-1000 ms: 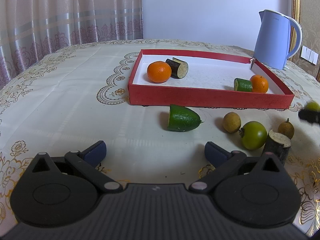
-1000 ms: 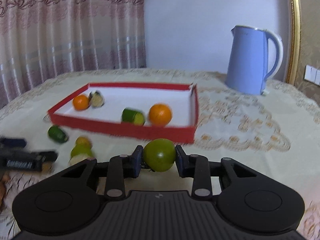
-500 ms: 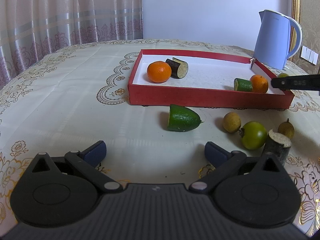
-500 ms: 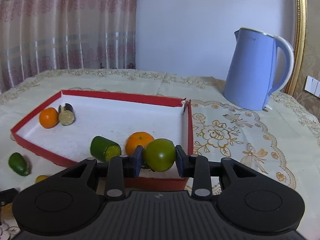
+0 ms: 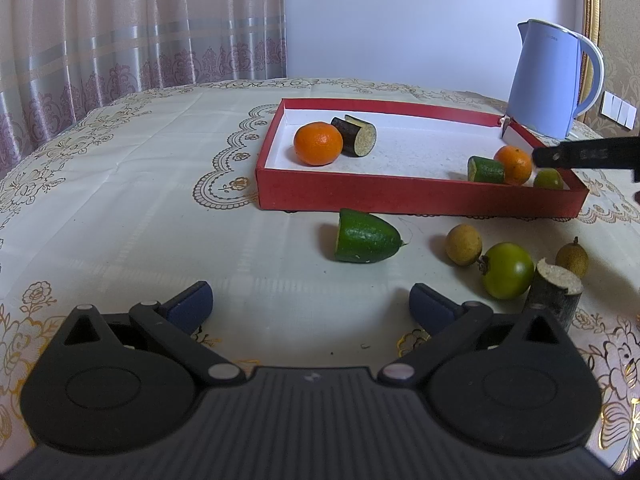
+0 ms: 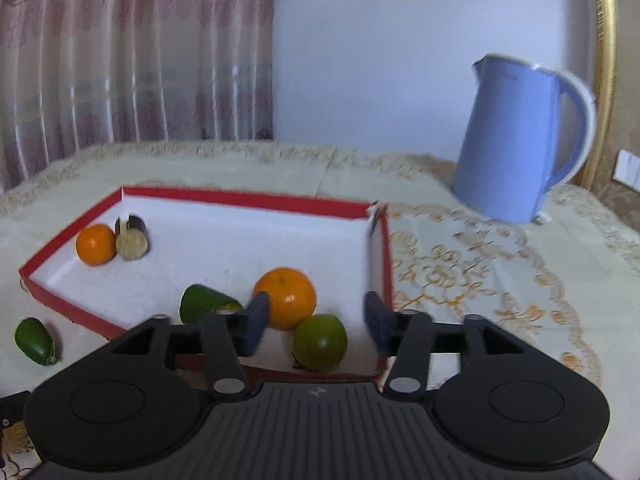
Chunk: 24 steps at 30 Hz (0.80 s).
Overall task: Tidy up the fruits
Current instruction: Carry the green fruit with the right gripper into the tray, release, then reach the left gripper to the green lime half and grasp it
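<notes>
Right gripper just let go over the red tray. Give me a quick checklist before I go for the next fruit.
1. Right gripper open: ok.
2. Green tomato resting inside red tray, beside the orange: ok.
3. Tomato clear of the fingers: ok, a gap shows on both sides.
4. Left gripper open, holding nothing: ok.
5. Cucumber end piece still outside the tray: not ok.
6. Tomato settled, not rolling: cannot tell.

Two wrist cameras, both facing the tray.
My left camera sits low over the table, back from the tray (image 5: 416, 196) at mid-frame; my right hangs close above its near corner (image 6: 382, 360). Both catch the kettle (image 5: 548, 80) at upper right and the curtain (image 6: 132, 52) at upper left.
</notes>
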Tool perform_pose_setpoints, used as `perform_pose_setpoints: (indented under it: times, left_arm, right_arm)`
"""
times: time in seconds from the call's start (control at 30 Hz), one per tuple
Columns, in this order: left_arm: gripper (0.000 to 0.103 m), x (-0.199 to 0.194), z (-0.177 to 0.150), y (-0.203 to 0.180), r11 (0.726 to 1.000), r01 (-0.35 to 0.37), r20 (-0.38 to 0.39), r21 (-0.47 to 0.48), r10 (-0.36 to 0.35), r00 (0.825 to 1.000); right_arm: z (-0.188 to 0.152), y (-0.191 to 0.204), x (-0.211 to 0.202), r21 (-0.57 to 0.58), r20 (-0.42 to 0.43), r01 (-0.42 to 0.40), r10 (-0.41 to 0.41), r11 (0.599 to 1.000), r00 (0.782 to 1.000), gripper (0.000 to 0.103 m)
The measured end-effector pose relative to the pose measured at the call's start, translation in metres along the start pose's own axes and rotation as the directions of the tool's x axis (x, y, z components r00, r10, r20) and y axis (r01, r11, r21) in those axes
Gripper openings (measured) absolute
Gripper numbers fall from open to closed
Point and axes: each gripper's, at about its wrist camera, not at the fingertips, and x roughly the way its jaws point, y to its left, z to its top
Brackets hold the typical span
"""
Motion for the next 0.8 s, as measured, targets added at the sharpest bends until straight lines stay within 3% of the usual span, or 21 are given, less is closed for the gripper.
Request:
perform_pose_setpoints:
  times: [0.17, 0.5, 0.6, 0.8]
  left_arm:
    - [0.103, 0.0, 0.0, 0.0, 1.0, 0.0, 0.0, 0.0, 0.0, 1.0]
    - [0.103, 0.0, 0.0, 0.0, 1.0, 0.0, 0.0, 0.0, 0.0, 1.0]
    - [0.103, 0.0, 0.0, 0.0, 1.0, 0.0, 0.0, 0.0, 0.0, 1.0]
    - [0.103, 0.0, 0.0, 0.0, 1.0, -0.002, 0.0, 0.002, 0.002, 1.0]
  right_arm:
    - [-0.016, -0.003, -0.033, 0.014, 0.052, 0.01, -0.011, 1.0, 0.999, 0.061]
    - [-0.059, -0.017, -0.039, 0.079, -0.079, 0.092, -0.085, 0.993, 0.993, 0.067]
    - [-0.061, -0.025, -0.035, 0.121, -0.104, 0.081, -0.068, 0.989, 0.992, 0.068]
    - [-0.062, -0.023, -0.035, 0.113, -0.113, 0.061, -0.048, 0.992, 0.992, 0.079]
